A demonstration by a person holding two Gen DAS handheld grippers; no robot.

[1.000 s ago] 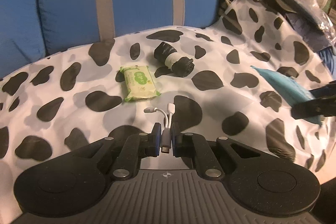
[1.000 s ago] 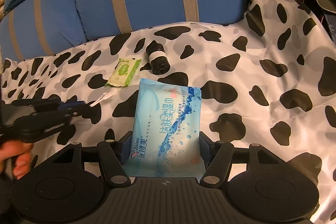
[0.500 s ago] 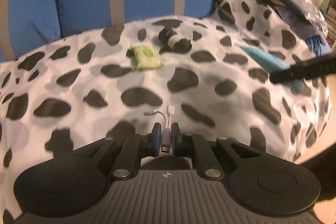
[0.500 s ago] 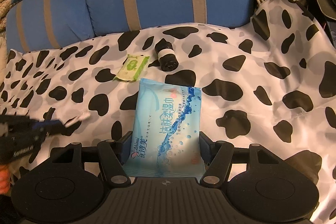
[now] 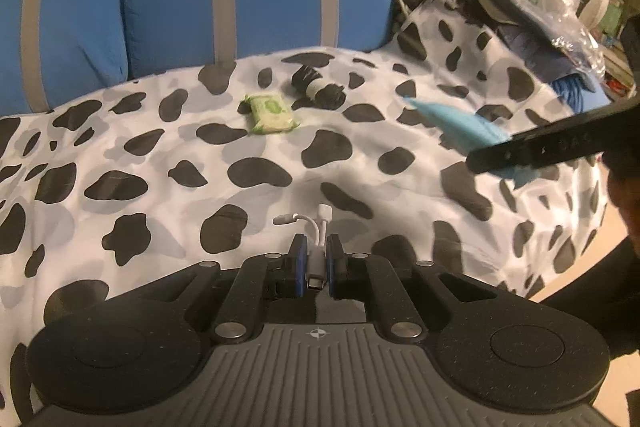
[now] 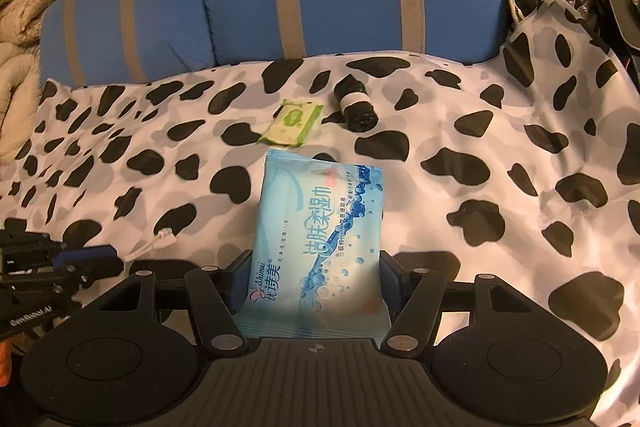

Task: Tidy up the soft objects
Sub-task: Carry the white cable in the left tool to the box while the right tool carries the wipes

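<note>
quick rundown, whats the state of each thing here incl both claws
left claw: shut on the white adapter cable, held above the bed
right claw: shut on the light blue wet-wipe pack, lifted
small green wipe pack: lying flat on the cow-print cover, free
black bag roll with white band: lying on its side, beside the green pack

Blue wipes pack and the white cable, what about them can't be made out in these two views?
- Blue wipes pack, right wrist view: its near end sits behind the tool body; left wrist view: blurred, partly behind the right tongs.
- White cable, left wrist view: its lower part is hidden between the left tongs; right wrist view: only a small tip shows.
</note>
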